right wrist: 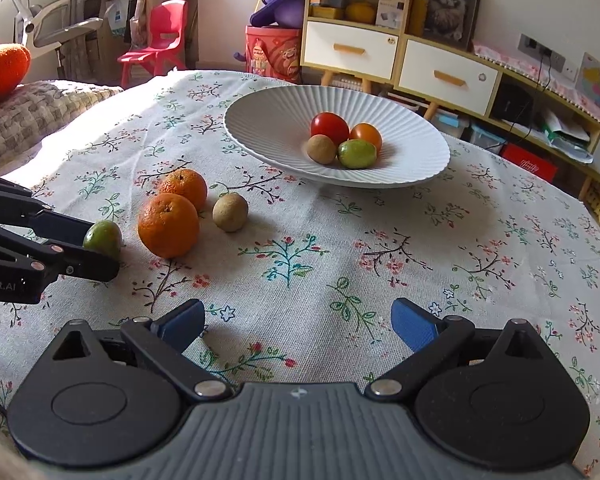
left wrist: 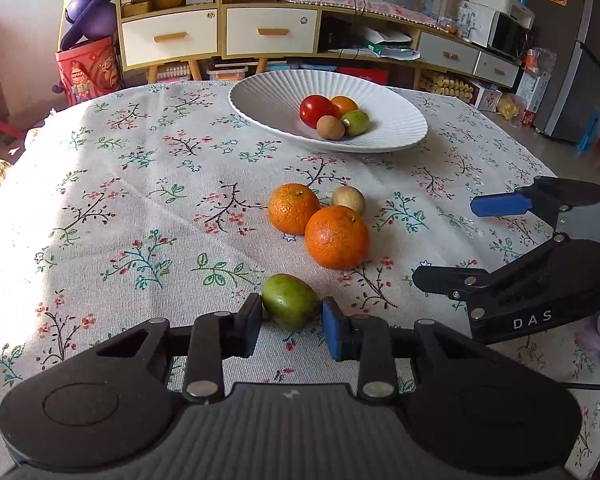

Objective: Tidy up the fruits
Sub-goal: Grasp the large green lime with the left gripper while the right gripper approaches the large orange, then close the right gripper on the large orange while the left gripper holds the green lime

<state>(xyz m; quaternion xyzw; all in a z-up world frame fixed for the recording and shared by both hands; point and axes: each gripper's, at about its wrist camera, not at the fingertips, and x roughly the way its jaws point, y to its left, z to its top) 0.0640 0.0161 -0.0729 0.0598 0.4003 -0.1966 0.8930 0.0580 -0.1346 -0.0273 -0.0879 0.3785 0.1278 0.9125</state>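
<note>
My left gripper [left wrist: 292, 316] has its pads on both sides of a small green fruit [left wrist: 290, 301] that rests on the floral tablecloth; it also shows in the right wrist view [right wrist: 102, 236]. Two oranges [left wrist: 336, 237] [left wrist: 293, 208] and a brown kiwi [left wrist: 348, 199] lie just beyond. A white ribbed plate [left wrist: 268, 96] at the far side holds a red tomato [left wrist: 316, 110], an orange fruit, a kiwi and a green fruit. My right gripper [right wrist: 298, 322] is open and empty over bare cloth, to the right of the fruits.
The round table drops away at its far and right edges. Cabinets with drawers [left wrist: 272, 32] stand behind it, a red chair [right wrist: 160, 40] and a cushioned seat [right wrist: 32, 112] to the left.
</note>
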